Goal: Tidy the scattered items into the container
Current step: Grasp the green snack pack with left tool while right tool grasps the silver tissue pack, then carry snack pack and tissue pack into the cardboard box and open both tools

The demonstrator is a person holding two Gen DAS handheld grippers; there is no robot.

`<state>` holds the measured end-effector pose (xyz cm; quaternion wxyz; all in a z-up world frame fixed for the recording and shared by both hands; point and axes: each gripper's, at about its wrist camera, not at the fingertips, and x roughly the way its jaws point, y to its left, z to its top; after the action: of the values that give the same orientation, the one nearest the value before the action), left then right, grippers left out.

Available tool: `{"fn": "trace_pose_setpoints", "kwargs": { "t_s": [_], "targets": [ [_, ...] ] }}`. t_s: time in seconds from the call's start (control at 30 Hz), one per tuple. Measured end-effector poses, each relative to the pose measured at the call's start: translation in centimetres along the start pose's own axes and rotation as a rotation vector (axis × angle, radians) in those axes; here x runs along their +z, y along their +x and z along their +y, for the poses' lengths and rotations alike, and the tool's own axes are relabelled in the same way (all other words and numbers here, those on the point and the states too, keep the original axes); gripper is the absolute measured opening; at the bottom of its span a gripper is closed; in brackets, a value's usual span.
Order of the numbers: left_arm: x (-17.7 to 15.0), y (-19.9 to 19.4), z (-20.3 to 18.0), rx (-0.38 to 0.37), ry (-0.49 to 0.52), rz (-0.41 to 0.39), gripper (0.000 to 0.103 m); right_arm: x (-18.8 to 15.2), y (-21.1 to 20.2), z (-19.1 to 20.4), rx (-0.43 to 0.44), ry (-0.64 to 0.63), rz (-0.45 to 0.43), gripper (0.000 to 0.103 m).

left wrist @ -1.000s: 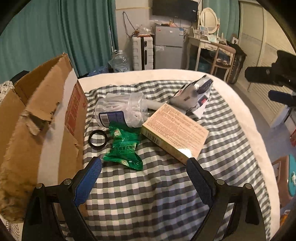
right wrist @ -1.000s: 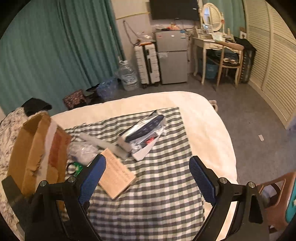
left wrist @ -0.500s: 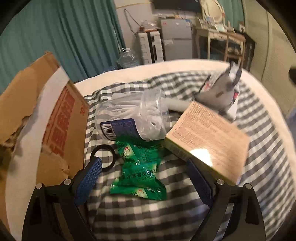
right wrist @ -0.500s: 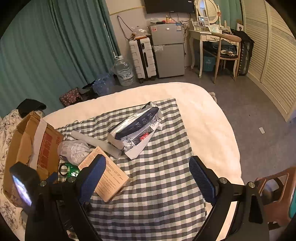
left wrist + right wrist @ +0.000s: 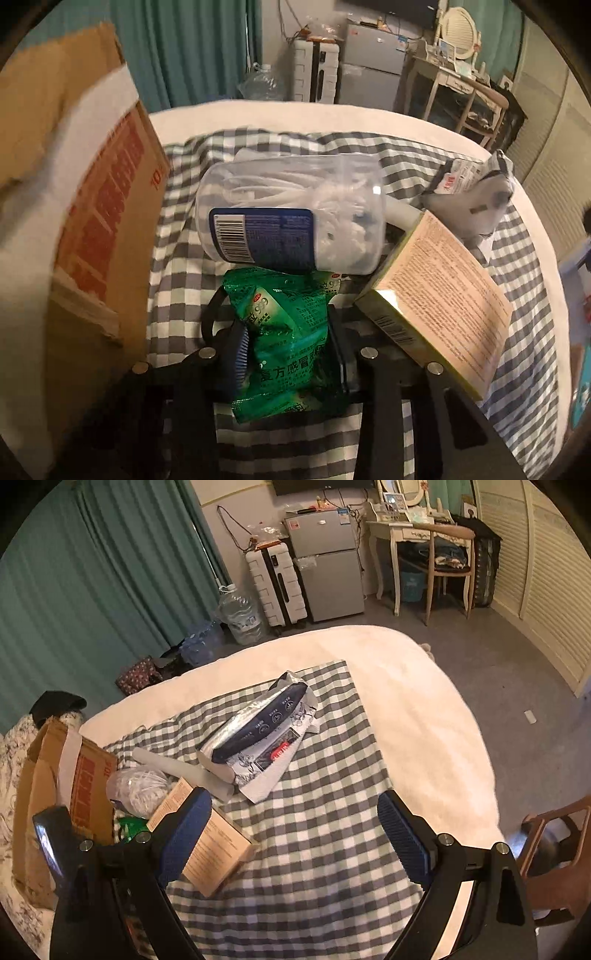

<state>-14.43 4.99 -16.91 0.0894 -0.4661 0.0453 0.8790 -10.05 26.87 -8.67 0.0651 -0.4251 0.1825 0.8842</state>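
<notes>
A green packet (image 5: 288, 332) lies on the checked cloth (image 5: 177, 280) between the blue pads of my left gripper (image 5: 290, 354). Its jaws are closing and both pads touch the crumpled packet. Just beyond lie a clear jar (image 5: 291, 206) of white cords, a tan flat box (image 5: 443, 302), a silver pouch (image 5: 476, 195) and a black ring (image 5: 210, 317). The cardboard box (image 5: 92, 206) stands at the left. My right gripper (image 5: 293, 812) hangs open above the cloth, its left finger over the tan flat box (image 5: 214, 845), with the silver pouch (image 5: 258, 731) and a white roll (image 5: 177, 768) ahead.
The cloth covers part of a white bed (image 5: 424, 709). A wooden chair (image 5: 554, 853) stands at the bed's right edge. Beyond the bed are a water bottle (image 5: 240, 616), a white suitcase (image 5: 277, 583), a small fridge (image 5: 325, 565) and a dressing table (image 5: 406, 535).
My left gripper came down and forward over the green packet and its jaws closed in from wide apart onto it. My right gripper sank a little and stayed open.
</notes>
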Motion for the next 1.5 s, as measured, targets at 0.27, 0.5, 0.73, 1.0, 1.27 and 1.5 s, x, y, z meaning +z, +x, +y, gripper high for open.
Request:
{"fn": "trace_pose_setpoints", "kwargs": {
  "t_s": [0.27,0.5,0.73,1.0,1.27,1.5],
  "targets": [
    [1.1,-2.6,-0.6,0.013,-0.052,-0.066,0.036,2.3,2.9,3.2,0.042,0.055,-0.009,0.092],
    [2.5,-4.3,0.2,-0.018,-0.108,-0.069,0.035,4.1,9.5,4.6,-0.121,0.149,0.173,0.052],
    [3.3,-6.1,0.2,-0.043,-0.116,-0.076,0.035,2.5,7.1,3.9,-0.11,0.067,0.189,0.014],
    [2.4,-12.5,-0.2,-0.072,-0.08,-0.136,0.035,-0.7,-4.1,3.1,-0.092,-0.032,0.067,0.011],
    [1.4,-20.5,2.8,-0.068,-0.076,-0.159,0.035,-4.0,-12.2,3.6,-0.002,-0.019,0.001,0.011],
    [1.2,-23.3,7.6,0.004,-0.117,-0.17,0.035,-4.4,-15.2,6.7,0.045,-0.07,-0.056,0.011]
  ]
}}
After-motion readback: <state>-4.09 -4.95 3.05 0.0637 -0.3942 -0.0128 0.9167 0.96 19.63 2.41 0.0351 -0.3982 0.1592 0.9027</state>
